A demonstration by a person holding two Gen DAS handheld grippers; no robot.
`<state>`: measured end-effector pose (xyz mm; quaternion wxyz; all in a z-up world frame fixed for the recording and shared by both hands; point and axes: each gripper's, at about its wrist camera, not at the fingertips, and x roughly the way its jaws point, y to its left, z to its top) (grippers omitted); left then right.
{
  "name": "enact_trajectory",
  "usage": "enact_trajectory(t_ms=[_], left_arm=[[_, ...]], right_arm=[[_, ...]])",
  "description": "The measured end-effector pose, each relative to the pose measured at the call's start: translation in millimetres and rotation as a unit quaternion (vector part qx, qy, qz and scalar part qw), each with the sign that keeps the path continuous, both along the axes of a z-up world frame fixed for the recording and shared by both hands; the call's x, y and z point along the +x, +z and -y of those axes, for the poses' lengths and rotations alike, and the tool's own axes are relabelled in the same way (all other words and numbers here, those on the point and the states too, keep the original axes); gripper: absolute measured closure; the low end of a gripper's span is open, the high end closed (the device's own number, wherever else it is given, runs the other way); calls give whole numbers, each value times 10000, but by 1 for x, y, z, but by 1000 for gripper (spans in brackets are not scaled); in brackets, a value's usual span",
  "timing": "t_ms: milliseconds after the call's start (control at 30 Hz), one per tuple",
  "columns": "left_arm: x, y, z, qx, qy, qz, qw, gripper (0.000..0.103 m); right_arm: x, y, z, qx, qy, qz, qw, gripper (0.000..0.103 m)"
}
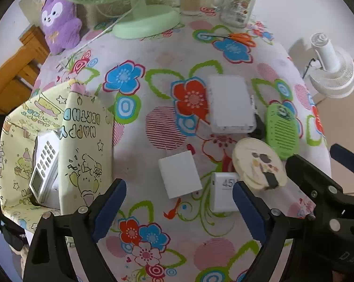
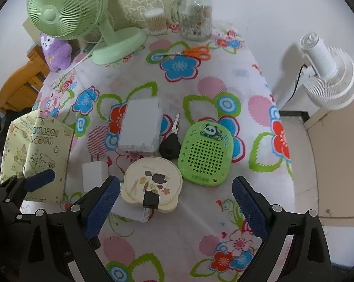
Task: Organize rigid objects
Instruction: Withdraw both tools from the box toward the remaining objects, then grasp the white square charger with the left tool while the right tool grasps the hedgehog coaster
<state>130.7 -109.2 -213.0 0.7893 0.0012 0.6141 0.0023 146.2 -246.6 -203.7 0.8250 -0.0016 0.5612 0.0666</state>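
My left gripper (image 1: 179, 211) hangs open over the flowered tablecloth (image 1: 153, 65). A small white block (image 1: 179, 174) and a white charger (image 1: 224, 192) marked 45 lie just ahead of its fingertips. My right gripper (image 2: 177, 209) is open too, above a round cream tin (image 2: 153, 185) with a black clasp. The tin sits partly on the charger (image 2: 132, 211) and close to the left finger, untouched. Beyond lie a green panda speaker (image 2: 205, 152), a black car key (image 2: 170, 148) and a larger white box (image 2: 140, 124). A yellow birthday bag (image 1: 83, 145) at the left holds a white calculator (image 1: 44, 166).
At the table's far edge stand a green desk fan (image 2: 106, 40), a purple plush (image 2: 56, 49), a glass jar (image 2: 195, 18) and a cotton-swab tub (image 2: 155, 21), with orange scissors (image 2: 195, 51) in front. A white fan (image 2: 327, 72) stands off the table's right edge, and a wooden chair (image 1: 17, 70) at the left.
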Motion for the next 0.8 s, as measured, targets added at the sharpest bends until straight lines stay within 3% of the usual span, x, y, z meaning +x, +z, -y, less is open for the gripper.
enact_trajectory(t_ms=[433,567,800], left_arm=[[11,-27,-1,-35,249,-196,9995,17],[12,-28,-1,68,312,-60,9995,17],[16,-30,-11,-103,520,-117,9985,26]], right_arm=[[14,-31,1,80,-310,-471,9984,5],[19,-36,-2,106,-365,-497,9980,5],[27,-40,-12,112,-267,-558,9980,5]])
